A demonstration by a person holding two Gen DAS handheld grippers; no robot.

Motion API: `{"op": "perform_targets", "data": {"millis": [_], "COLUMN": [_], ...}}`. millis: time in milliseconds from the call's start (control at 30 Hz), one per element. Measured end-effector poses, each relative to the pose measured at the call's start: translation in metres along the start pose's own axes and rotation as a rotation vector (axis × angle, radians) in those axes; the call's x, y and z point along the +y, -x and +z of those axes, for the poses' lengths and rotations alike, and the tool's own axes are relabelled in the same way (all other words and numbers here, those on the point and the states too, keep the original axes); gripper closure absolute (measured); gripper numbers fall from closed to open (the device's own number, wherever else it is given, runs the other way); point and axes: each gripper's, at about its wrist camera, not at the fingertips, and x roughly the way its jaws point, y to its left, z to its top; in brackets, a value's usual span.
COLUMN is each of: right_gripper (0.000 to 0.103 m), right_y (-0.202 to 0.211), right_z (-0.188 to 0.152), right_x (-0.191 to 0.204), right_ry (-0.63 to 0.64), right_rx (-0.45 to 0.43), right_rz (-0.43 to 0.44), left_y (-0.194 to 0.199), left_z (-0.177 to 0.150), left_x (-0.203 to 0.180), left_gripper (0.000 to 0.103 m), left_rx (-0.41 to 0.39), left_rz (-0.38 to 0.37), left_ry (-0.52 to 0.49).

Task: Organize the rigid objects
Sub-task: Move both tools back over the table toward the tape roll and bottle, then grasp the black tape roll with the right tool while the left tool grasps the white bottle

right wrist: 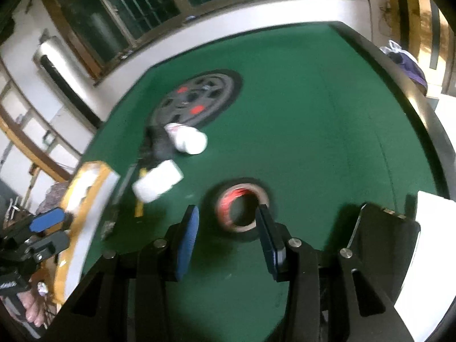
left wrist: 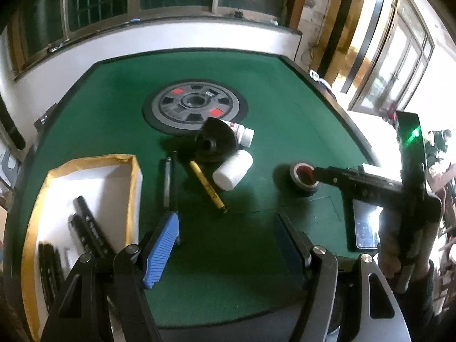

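My left gripper (left wrist: 228,228) hangs open over the green table (left wrist: 114,114) with nothing between its blue pads. Ahead of it lie a silver pen (left wrist: 168,182), a gold pen (left wrist: 208,185), two white bottles (left wrist: 233,168) (left wrist: 242,132) and a black funnel-shaped piece (left wrist: 216,139). A white box with a yellow rim (left wrist: 94,176) at the left holds several black pens. My right gripper (right wrist: 228,211) stands open around a black tape roll with a red core (right wrist: 242,208). Its right fingertip overlaps the roll's right edge and the left pad stays clear. The roll (left wrist: 303,175) also shows in the left wrist view.
A grey wheel-like disc (left wrist: 196,105) is set in the table's middle. A dark phone (left wrist: 364,225) and a white sheet (right wrist: 427,242) lie near the right edge. A hand (left wrist: 390,245) holds the right gripper. The left gripper (right wrist: 57,229) shows at the left over the box.
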Motion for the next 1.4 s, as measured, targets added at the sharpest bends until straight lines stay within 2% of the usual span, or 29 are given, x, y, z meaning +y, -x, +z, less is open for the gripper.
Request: {"op": "perform_targets", "data": {"millis": [100,167,233,333,667,700,733,767,833,1033,1167,1400], "right_gripper": [0.063,0.07,0.082,0.085,0.087,0.087,0.087,0.087,0.087,0.087,0.087,0.087], "right_y": [-0.012,-0.023,-0.026,-0.027,-0.022,-0.022,-0.022,-0.021,-0.019,-0.013,-0.009,-0.003], "right_z": [0.004,0.003,0.002,-0.001,-0.034,-0.036,-0.037,-0.038,-0.041,-0.052,-0.061,-0.073], "right_x": [-0.014,-0.018,-0.017,-0.011,0.028,0.03,0.032,0.033,0.033,0.038,0.045,0.056], "right_ry": [-0.031,-0.036,-0.031,-0.035,0.037,0.041,0.043,0.049,0.046,0.058,0.072,0.091], "right_rx": [0.018,0.051,0.049,0.06,0.084,0.085,0.087,0.09,0.092,0.097,0.109,0.125], "right_rz": [-0.041,-0.039,-0.076,-0.092,-0.031,-0.029,-0.028,-0.027,-0.019,-0.012,-0.001,-0.005], "left_y": [-0.011,-0.02,-0.032,-0.049,-0.096,-0.103,-0.106,-0.111,-0.113,-0.092,-0.082,-0.086], "left_z": [0.006,0.012,0.018,0.028,0.056,0.057,0.058,0.057,0.054,0.025,0.008,0.002], "left_x": [-0.006,-0.01,-0.015,-0.019,-0.032,-0.033,-0.033,-0.033,-0.036,-0.046,-0.056,-0.048], "left_gripper": [0.031,0.031,0.031,0.031,0.031,0.033,0.043,0.057,0.068,0.068,0.066,0.068], "left_rx": [0.018,0.035,0.059,0.091,0.151,0.157,0.166,0.183,0.194,0.192,0.159,0.148], "left_rz": [0.003,0.002,0.003,0.006,0.03,0.031,0.035,0.04,0.039,0.033,0.069,0.088], "left_ry": [-0.025,-0.048,-0.065,-0.091,-0.163,-0.165,-0.165,-0.161,-0.166,-0.193,-0.227,-0.163]}}
